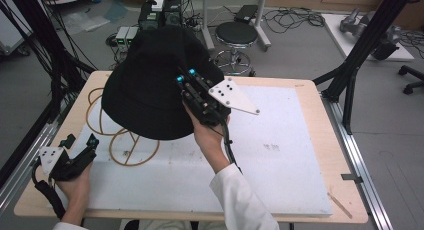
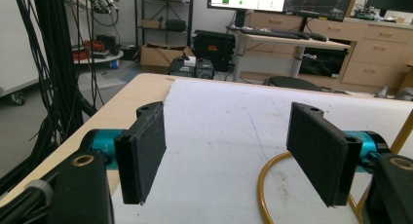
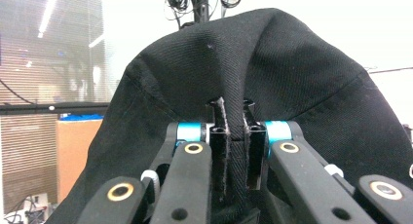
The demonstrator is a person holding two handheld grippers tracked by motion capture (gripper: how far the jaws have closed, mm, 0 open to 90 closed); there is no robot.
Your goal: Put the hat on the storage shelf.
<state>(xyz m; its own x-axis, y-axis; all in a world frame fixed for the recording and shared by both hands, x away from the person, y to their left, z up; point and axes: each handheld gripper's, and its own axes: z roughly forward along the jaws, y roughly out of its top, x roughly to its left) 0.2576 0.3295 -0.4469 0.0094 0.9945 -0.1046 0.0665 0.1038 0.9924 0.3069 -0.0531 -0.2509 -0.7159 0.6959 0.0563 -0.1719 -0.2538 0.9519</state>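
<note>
Now I have the black hat lifted above the table's far left part, my right gripper pinched tight on a fold of its cloth. My left gripper rests wide open and empty, near the yellow cord.

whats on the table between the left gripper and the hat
The tan hoop stand: its loops lie on the white mat between the left gripper and the black hat, as the high view shows.
</note>
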